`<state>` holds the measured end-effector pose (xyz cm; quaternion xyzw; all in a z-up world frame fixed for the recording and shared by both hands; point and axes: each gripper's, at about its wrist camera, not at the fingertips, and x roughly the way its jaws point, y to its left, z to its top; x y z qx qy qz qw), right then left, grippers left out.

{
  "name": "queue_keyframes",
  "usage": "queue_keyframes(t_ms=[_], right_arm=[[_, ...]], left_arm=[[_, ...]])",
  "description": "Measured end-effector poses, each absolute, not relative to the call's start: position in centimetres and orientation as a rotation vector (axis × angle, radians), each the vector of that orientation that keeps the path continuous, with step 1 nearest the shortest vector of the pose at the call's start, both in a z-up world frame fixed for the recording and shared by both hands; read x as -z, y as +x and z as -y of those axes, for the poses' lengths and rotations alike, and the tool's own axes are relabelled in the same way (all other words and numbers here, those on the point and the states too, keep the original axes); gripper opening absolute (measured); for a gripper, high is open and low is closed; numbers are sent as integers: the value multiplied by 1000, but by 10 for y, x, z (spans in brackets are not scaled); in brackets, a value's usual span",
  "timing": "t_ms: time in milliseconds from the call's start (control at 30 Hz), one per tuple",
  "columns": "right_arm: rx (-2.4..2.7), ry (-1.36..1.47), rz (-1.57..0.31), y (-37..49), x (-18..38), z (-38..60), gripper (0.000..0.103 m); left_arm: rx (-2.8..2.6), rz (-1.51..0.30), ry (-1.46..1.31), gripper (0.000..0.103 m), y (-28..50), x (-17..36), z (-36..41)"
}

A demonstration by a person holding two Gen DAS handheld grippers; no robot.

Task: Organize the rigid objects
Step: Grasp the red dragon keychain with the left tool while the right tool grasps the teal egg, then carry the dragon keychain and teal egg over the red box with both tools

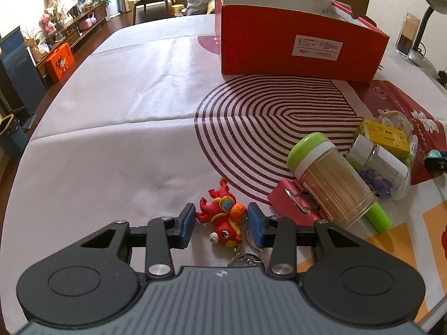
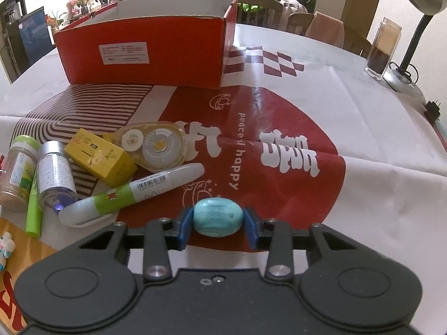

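Observation:
A red dragon keychain [image 1: 220,217] lies on the tablecloth between the blue pads of my left gripper [image 1: 221,224], and both pads touch its sides. My right gripper [image 2: 218,224] is shut on a teal egg-shaped stone [image 2: 217,217] resting on the red print. An open red cardboard box [image 1: 301,42] [image 2: 145,53] stands farther back. Between the two grippers lies a pile: a toothpick jar [image 1: 332,184], a pink binder clip [image 1: 290,201], a small glass bottle [image 2: 56,173], a yellow box [image 2: 100,159], a correction tape [image 2: 156,145] and a white-green pen [image 2: 131,195].
A green highlighter [image 2: 33,212] lies beside the bottle. A desk lamp [image 2: 416,28] and a glass jar [image 2: 382,50] stand at the table's far right edge. A small white figure [image 2: 5,247] sits at the near left. The table's left edge [image 1: 56,106] drops to the floor.

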<state>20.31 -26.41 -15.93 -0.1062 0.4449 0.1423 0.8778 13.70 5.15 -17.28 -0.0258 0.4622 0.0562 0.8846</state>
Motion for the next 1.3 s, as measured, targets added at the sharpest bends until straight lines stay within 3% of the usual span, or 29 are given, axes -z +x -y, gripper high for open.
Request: queue_keyframes(t_ms=[433,1300], right_arm=[[-330,-192,-883,188,124,262,38],[-482,-247,-766,237,30,222,38]], left_arm=[[-144,-968,-89,39,133,153,-52],[-63,-871,-42,39,198,42,-37]])
